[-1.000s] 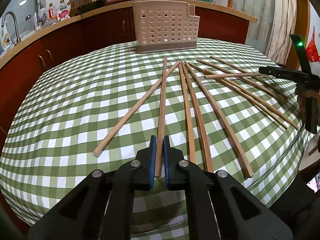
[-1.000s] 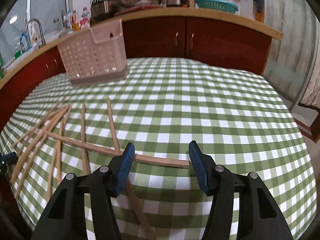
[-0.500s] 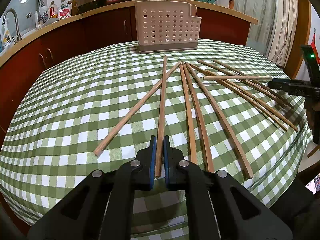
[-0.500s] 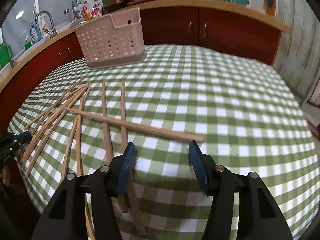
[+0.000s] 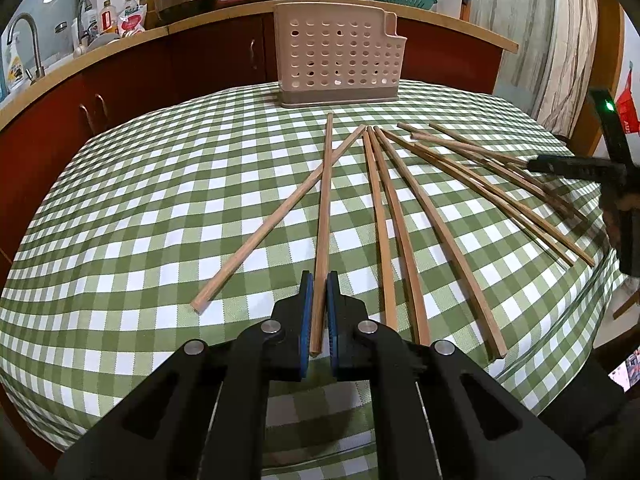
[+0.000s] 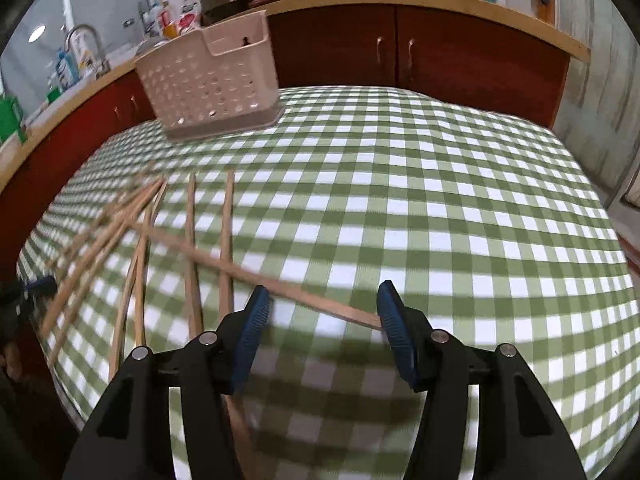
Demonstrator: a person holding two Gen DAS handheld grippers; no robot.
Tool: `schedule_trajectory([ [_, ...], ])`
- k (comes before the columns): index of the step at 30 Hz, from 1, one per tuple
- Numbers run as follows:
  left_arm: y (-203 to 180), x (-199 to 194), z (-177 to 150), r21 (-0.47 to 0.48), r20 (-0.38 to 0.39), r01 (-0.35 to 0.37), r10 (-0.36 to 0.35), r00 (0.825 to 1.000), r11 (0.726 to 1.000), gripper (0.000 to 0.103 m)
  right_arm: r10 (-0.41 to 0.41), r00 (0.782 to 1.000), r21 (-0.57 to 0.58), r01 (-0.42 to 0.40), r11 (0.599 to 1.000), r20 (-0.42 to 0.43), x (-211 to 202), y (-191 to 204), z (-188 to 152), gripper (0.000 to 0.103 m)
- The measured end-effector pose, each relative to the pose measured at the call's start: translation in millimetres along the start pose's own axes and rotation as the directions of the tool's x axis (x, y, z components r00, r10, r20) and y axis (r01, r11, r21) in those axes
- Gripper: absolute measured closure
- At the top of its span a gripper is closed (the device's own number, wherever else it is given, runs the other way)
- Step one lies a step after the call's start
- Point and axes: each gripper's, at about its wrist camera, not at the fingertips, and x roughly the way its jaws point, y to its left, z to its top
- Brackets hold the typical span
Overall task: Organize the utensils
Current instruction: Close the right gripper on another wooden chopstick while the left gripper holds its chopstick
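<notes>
A long pale wooden chopstick lies on the green-checked tablecloth, its long axis running straight away toward the beige perforated plastic utensil holder. The left gripper is clenched on its near end, unchanged from a second ago. The right gripper (empty, jaws apart) has shifted over a crossing chopstick.

chopsticks fanned on table | caddy behind them, at table's far edge
</notes>
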Motion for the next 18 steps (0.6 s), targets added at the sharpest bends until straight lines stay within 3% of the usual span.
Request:
schedule_trajectory([
  [4, 1.6, 0.5, -0.5, -0.016, -0.003, 0.008, -0.008, 1.000, 1.000, 0.095, 0.038, 0.999, -0.022, -0.038, 0.999, -0.021, -8.5, 8.9, -13.0, 0.048],
  [8, 1.3, -0.5, 0.1, -0.018, -0.001, 0.005, -0.005, 1.000, 1.000, 0.095, 0.114, 0.993, 0.032, -0.113, 0.993, -0.020, -13.5, 6.0, -18.1, 0.077],
  [18, 3.6, -4.0, -0.9, -0.030, 0.005, 0.005, -0.005, 1.000, 1.000, 0.095, 0.089, 0.995, 0.006, -0.090, 0.996, 0.041, -29.2, 23.0, -36.3, 0.085],
])
